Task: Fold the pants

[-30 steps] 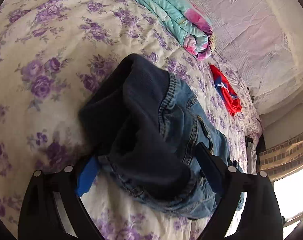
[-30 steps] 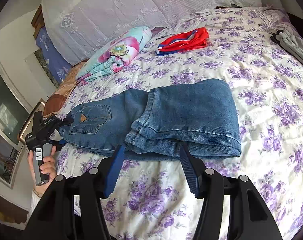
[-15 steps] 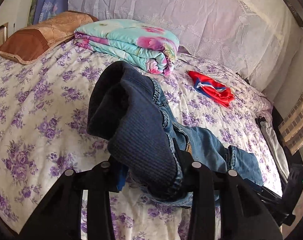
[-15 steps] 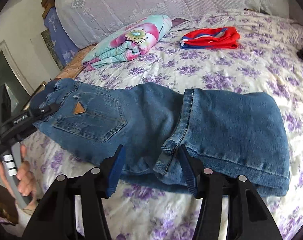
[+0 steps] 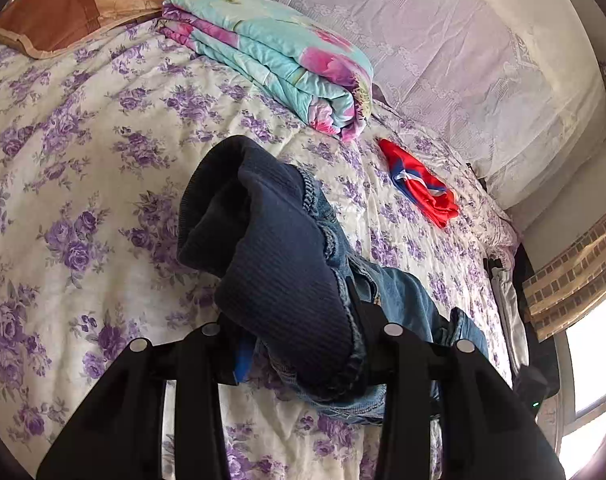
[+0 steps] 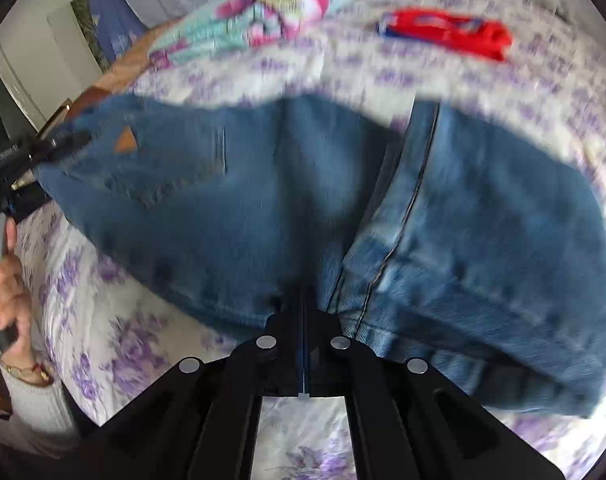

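Blue denim pants point(image 6: 263, 200) lie partly folded on the floral bed, the legs doubled over at the right point(image 6: 483, 240). My left gripper point(image 5: 299, 344) is shut on the pants' dark ribbed waistband point(image 5: 279, 264) and holds it raised above the bed. In the right wrist view the left gripper point(image 6: 35, 152) shows at the far left, at the waist end. My right gripper point(image 6: 304, 304) is shut on the near edge of the pants by the folded leg hems. The right wrist view is motion-blurred.
A folded turquoise and pink quilt point(image 5: 279, 56) and a brown pillow point(image 5: 75, 8) lie at the head of the bed. A red and blue garment point(image 5: 419, 184) lies beyond the pants. The floral bedsheet point(image 5: 83, 160) spreads to the left. A window point(image 5: 591, 360) is at the right.
My right gripper moved in and closed on the pants' near edge. My left gripper stays shut on the waistband, still lifted.
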